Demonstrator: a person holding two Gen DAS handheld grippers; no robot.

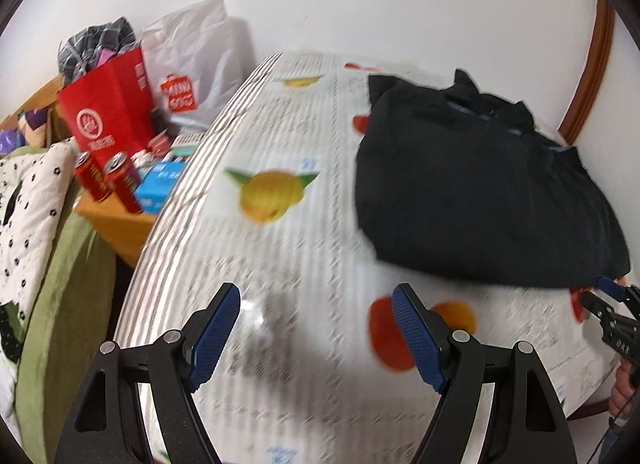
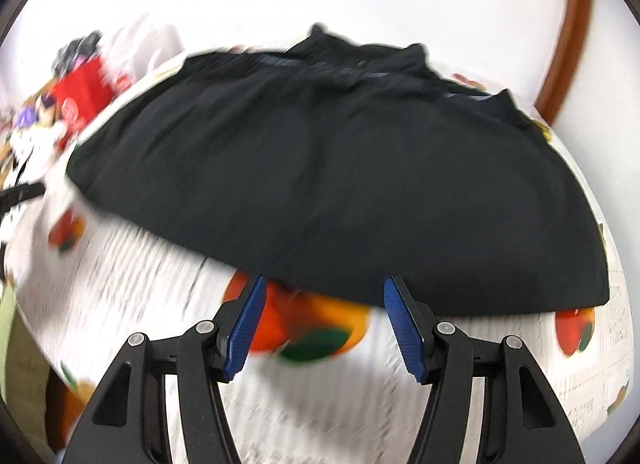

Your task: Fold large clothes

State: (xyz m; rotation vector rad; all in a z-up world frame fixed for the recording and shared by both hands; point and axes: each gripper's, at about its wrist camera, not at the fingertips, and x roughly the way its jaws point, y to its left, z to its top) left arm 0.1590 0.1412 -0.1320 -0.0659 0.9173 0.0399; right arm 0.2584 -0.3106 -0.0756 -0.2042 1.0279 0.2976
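Your right gripper (image 2: 324, 320) has its blue pads spread with nothing between them, and the black garment (image 2: 320, 184) lies just ahead, long edge crosswise. Your left gripper (image 1: 316, 332), also spread and empty, sits further off; garment's up-right.

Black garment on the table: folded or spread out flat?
Folded. The black garment lies as a compact, layered bundle on the fruit-print tablecloth, with stacked edges showing along its far side. How many folds, cannot tell.

Bright, even light; heavy motion blur (fisheye-bent edges, dark corners).
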